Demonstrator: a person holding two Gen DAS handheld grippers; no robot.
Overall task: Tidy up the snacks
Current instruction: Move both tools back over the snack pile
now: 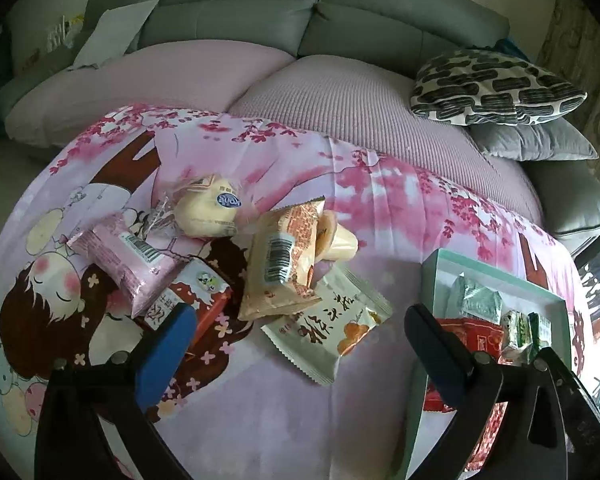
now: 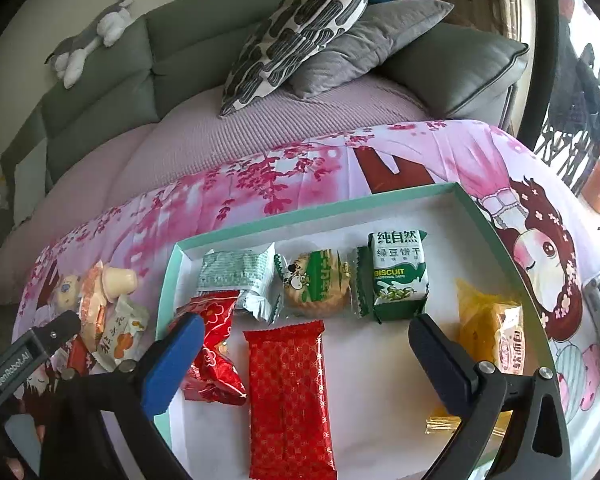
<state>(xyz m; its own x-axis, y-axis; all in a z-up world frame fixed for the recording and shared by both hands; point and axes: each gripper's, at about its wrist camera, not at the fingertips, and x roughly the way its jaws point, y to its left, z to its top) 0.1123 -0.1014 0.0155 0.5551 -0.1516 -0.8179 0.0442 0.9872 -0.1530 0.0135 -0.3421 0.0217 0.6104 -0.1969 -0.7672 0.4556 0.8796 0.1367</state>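
Note:
Loose snacks lie piled on the pink cartoon cloth: a pink packet [image 1: 128,264], a cream bun [image 1: 208,212], a beige packet [image 1: 280,264], a red box [image 1: 204,300] and a white packet with orange print [image 1: 328,328]. My left gripper [image 1: 300,316] hangs open just above this pile, holding nothing. The teal-rimmed tray [image 2: 320,208] holds a silver-green packet [image 2: 236,276], a round biscuit [image 2: 316,284], a green biscuit pack [image 2: 398,276], a yellow packet [image 2: 488,332], a crumpled red packet [image 2: 212,344] and a long red packet [image 2: 288,396]. My right gripper [image 2: 306,326] is open over the long red packet, pads apart from it.
A grey sofa [image 1: 240,12] with a patterned cushion [image 1: 496,88] and a grey cushion [image 2: 364,44] runs behind the table. A plush toy [image 2: 92,36] lies on the sofa back. A window frame and railing stand at the far right.

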